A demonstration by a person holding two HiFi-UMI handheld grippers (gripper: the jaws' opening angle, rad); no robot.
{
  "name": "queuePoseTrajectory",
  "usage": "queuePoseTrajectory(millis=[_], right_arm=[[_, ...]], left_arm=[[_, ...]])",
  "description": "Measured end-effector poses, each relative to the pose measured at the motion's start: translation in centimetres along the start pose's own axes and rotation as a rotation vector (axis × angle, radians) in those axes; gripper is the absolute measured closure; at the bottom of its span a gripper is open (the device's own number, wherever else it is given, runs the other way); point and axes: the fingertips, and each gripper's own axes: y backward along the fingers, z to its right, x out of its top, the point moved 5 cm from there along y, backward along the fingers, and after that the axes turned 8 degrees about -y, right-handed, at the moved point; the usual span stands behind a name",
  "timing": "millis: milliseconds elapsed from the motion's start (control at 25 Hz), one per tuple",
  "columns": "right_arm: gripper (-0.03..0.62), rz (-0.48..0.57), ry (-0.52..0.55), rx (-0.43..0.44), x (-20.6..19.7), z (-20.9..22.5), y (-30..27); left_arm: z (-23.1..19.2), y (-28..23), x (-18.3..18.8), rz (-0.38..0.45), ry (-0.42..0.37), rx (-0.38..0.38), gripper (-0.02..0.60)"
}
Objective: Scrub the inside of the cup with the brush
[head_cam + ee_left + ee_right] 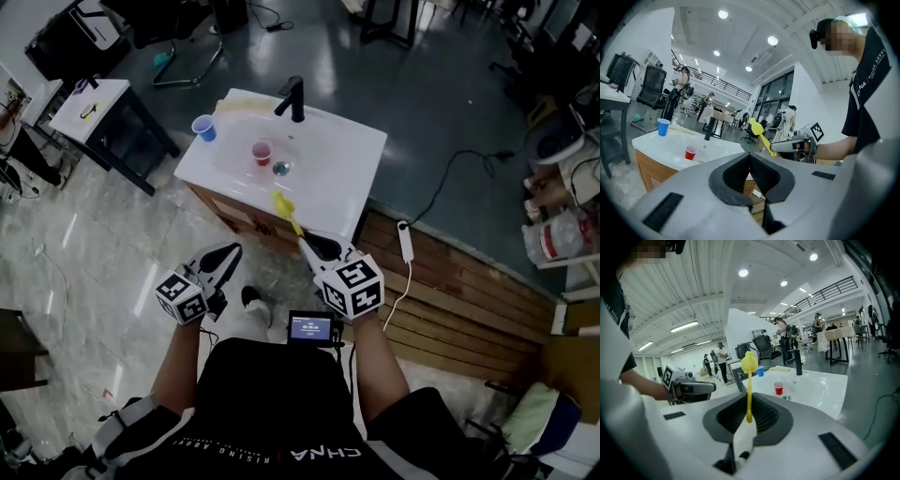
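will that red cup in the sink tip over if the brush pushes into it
Likely yes: the red cup looks like a thin disposable one, so probably light and easy to tip. It stands unheld on the glossy sink, so it may slide. Its wall might flex.

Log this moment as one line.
left gripper: shut, empty | right gripper: shut on yellow plastic brush | red plastic cup: upright in white sink, untouched
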Motion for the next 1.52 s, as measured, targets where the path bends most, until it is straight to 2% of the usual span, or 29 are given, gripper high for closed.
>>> queuePoseTrajectory(millis=[440,720,960,1240,1520], right_arm=[[0.556,0.001,-0.027,-0.072,3.6,4.1,-6.4],[0.556,0.003,-0.044,-0.116,7.2,5.7,-12.3],[0.556,0.002,-0.076,-0.175,8.9,6.7,-16.0],[0.556,0.026,-0.102,-0.245,9.5,7.0,-18.6],[0.556,0.029,-0.132,-0.287,8.8,7.2,-19.2]], left_arm=[[-9.9,-5.3,1.0,0.018,0.031,-0.061,0.578],[-17.3,-8.3,2.4,-0.016,0.026,-0.139,0.578],[-22.4,-10.2,3.7,-0.045,0.01,-0.207,0.578],[-26.3,-11.4,3.8,-0.067,-0.004,-0.28,0.578],[-27.8,-12.5,3.3,-0.098,-0.01,-0.324,0.578]])
